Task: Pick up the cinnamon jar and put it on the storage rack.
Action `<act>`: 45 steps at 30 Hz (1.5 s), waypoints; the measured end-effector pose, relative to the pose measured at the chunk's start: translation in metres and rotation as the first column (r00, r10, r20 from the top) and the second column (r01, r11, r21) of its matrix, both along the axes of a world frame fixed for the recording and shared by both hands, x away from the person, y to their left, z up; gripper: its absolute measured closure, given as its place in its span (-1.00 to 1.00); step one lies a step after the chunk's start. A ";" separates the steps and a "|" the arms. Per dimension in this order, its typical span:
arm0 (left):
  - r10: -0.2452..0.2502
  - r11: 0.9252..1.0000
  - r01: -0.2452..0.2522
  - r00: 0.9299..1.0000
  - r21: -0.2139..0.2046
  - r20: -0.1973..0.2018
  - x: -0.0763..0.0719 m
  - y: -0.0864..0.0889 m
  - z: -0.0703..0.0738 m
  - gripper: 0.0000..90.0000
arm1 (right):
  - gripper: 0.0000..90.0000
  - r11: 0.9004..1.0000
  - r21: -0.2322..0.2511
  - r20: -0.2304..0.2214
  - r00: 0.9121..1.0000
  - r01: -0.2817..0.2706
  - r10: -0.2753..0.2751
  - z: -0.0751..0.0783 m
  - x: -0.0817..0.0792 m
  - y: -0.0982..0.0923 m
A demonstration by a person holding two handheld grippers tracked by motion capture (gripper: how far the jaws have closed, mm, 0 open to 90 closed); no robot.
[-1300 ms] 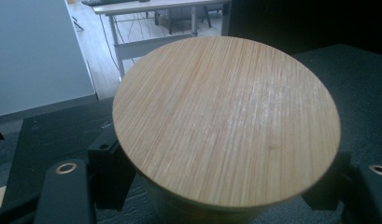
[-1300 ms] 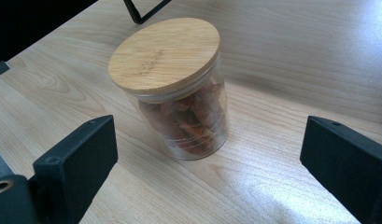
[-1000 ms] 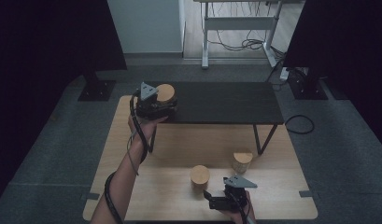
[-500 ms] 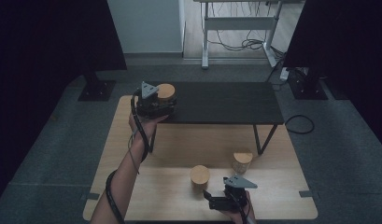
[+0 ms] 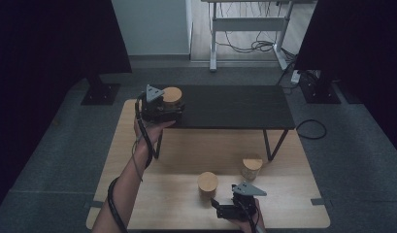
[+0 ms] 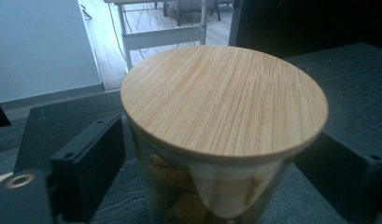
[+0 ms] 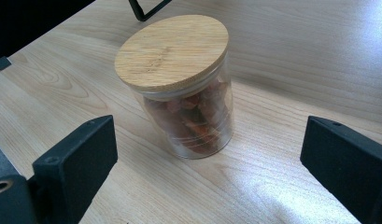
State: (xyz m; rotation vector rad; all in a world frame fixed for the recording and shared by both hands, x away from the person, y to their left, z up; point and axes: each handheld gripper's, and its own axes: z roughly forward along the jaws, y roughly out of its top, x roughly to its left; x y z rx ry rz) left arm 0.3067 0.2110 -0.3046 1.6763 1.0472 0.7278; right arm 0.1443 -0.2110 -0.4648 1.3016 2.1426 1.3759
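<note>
A glass jar with a bamboo lid [image 5: 172,95] [image 6: 223,102] stands on the left end of the low black table [image 5: 235,107]. My left gripper [image 5: 171,108] [image 6: 221,144] reaches around it. Its jaws have just been opening and now stand off the glass on both sides, the jar between them. A second lidded jar [image 5: 207,183] [image 7: 172,51], filled with reddish-brown pieces, stands on the light wooden table [image 5: 186,145]. My right gripper [image 5: 219,206] [image 7: 209,135] lies open just short of this jar, jaws wide on either side and not touching it.
A third lidded jar [image 5: 252,166] stands on the wooden table to the right of the second one, near a leg of the black table [image 5: 271,145]. Grey carpet surrounds the wooden table. A white desk frame with cables [image 5: 244,29] stands at the back.
Both hands and all the jars keep their places. The spreading of the left jaws is too small to make out in the high view.
</note>
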 end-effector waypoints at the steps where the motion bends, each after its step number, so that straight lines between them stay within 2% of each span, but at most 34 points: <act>1: 0.000 1.000 0.000 1.000 0.000 0.000 0.000 0.000 0.000 -0.87 | -0.93 1.000 0.000 0.001 1.000 0.000 0.000 0.000 0.000 0.000; 3: -0.002 1.000 0.002 1.000 -0.009 0.001 -0.004 0.001 -0.001 -0.89 | -0.93 1.000 0.001 0.002 1.000 0.001 -0.001 0.000 -0.001 0.000; 7: 0.009 1.000 -0.009 1.000 0.010 0.011 -0.010 0.001 -0.001 -0.90 | -0.93 1.000 0.002 0.000 1.000 0.000 0.000 0.000 0.000 0.001; 13: 0.001 1.000 -0.001 1.000 -0.002 -0.008 -0.016 0.010 0.002 -0.91 | -0.93 1.000 0.005 -0.009 1.000 -0.008 0.008 -0.001 0.002 0.002; 17: 0.000 1.000 0.000 1.000 0.008 -0.001 -0.023 0.012 0.002 -0.91 | -0.93 1.000 0.012 -0.006 1.000 -0.007 0.007 0.000 0.003 0.002; 25: 0.007 1.000 -0.007 1.000 -0.005 0.005 -0.039 0.022 0.001 -0.91 | -0.94 1.000 0.026 0.001 1.000 -0.006 0.006 -0.002 0.003 -0.002; 26: 0.003 1.000 -0.003 1.000 -0.006 0.015 -0.047 0.026 -0.001 -0.91 | -0.95 1.000 0.026 0.003 1.000 -0.006 0.006 -0.001 0.003 -0.002; 28: 0.003 1.000 -0.003 1.000 -0.008 0.017 -0.048 0.027 -0.002 -0.90 | -0.95 1.000 0.027 0.004 1.000 -0.006 0.005 -0.001 0.003 -0.002; 30: -0.013 1.000 0.014 1.000 -0.024 0.013 -0.055 0.033 -0.004 -0.89 | -0.95 1.000 0.027 0.004 1.000 -0.004 0.004 -0.001 0.003 -0.002; 35: -0.023 0.999 0.024 1.000 -0.030 0.012 -0.063 0.041 -0.010 -0.89 | -0.95 1.000 0.024 -0.001 1.000 -0.004 0.004 -0.002 0.004 -0.002; 36: -0.027 0.999 0.027 1.000 -0.038 0.011 -0.064 0.043 -0.011 -0.88 | -0.95 1.000 0.025 0.001 1.000 -0.006 0.006 -0.003 0.004 -0.003; 37: -0.039 0.997 0.039 0.999 -0.064 0.004 -0.068 0.049 -0.014 -0.89 | -0.95 1.000 0.025 0.003 1.000 -0.007 0.007 -0.003 0.004 -0.003; 38: -0.042 0.997 0.042 0.999 -0.069 0.004 -0.070 0.052 -0.016 -0.88 | -0.95 1.000 0.022 0.006 1.000 -0.006 0.006 -0.003 0.003 -0.003; 45: -0.039 0.999 0.039 0.999 -0.013 0.004 -0.089 0.059 -0.028 -0.89 | -0.95 1.000 0.021 0.008 1.000 -0.004 0.004 -0.004 0.004 -0.003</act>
